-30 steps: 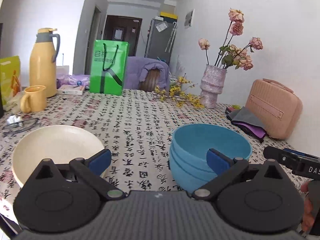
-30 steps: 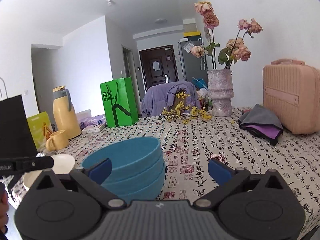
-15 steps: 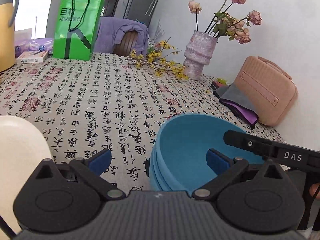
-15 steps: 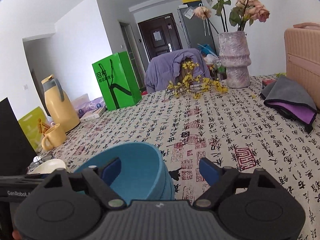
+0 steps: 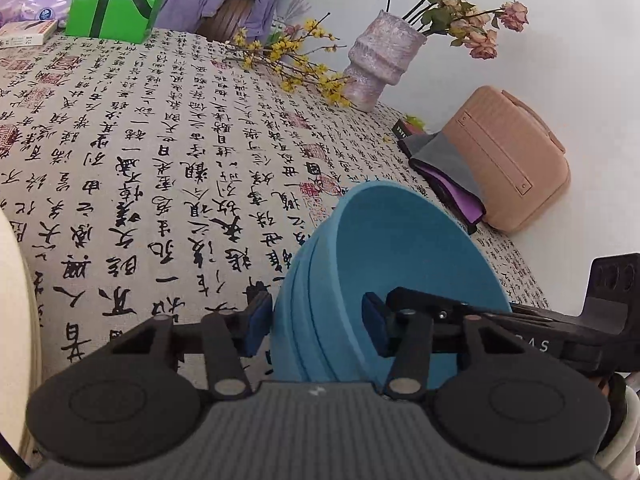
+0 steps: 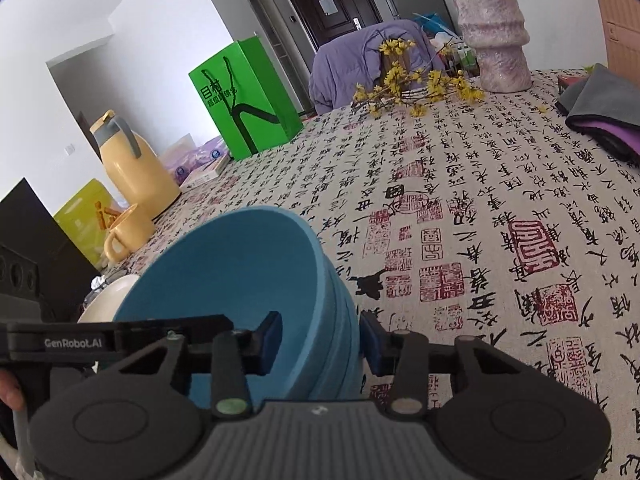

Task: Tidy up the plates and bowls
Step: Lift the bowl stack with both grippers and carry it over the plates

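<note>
At the far left edge lies a cream round plate (image 5: pixel 16 320), untouched. Right of it, near the front of the table under its calligraphy-printed tablecloth (image 5: pixel 160 152), stands the stack of nested blue bowls (image 5: pixel 400 264). The left gripper (image 5: pixel 316 330) straddles the stack's left wall, one blue pad outside and one inside; its jaws have just been closing, and the pads look close to the wall, though contact is unclear. The right gripper (image 6: pixel 320 342) likewise straddles the right wall, jaws also just closing. Opposed holds would likely let the stack be lifted level.
</note>
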Available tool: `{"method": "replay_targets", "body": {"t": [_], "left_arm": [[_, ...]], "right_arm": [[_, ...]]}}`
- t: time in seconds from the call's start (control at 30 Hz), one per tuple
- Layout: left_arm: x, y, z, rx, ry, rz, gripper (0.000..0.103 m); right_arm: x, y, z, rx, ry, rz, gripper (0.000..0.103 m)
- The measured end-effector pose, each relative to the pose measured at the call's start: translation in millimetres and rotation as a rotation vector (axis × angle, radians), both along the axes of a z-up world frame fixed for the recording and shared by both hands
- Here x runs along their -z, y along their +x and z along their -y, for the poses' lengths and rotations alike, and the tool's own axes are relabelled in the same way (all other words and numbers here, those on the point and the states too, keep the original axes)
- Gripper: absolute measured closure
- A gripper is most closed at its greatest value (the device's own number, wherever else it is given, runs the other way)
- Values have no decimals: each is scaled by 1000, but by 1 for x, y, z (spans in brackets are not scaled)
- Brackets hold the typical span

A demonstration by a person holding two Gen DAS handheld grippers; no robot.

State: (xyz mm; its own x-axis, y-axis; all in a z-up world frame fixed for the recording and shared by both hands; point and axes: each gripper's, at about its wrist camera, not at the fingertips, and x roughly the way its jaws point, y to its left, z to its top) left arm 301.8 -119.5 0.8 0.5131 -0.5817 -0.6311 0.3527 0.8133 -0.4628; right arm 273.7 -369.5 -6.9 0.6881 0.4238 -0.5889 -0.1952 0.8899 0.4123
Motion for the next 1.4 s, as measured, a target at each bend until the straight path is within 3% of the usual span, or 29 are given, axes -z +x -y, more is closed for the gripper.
{"method": "replay_targets", "body": {"t": [0.23,0.43,0.63,0.7,0.8,0.87,1.07,1.4], "left_arm": [[4,5,5,51,13,-81,45],[5,1,7,48,25,-64,47],[7,4,0,32,16,-100,48],[6,4,-3,32,10,-103,48],[4,-1,-4,41,3,-94,53],[0,-6,-1,18,37,-65,62],[-4,-10,-5,-36,35,-46,71],[-16,-14,-16,-78,37,10,76]], "right_arm": [[5,5,-1,-40,11,-61,59],[4,3,0,-36,25,-58,60],[-2,-7,9,-26,46,-57,58],[-4,-10,13,-28,57,-56,62],[-3,-12,14,-18,51,-56,69],[-4,-13,13,-3,38,-48,79],[-9,-16,9,18,-3,-31,79],[-25,-14,-6,31,-55,-5,79]]}}
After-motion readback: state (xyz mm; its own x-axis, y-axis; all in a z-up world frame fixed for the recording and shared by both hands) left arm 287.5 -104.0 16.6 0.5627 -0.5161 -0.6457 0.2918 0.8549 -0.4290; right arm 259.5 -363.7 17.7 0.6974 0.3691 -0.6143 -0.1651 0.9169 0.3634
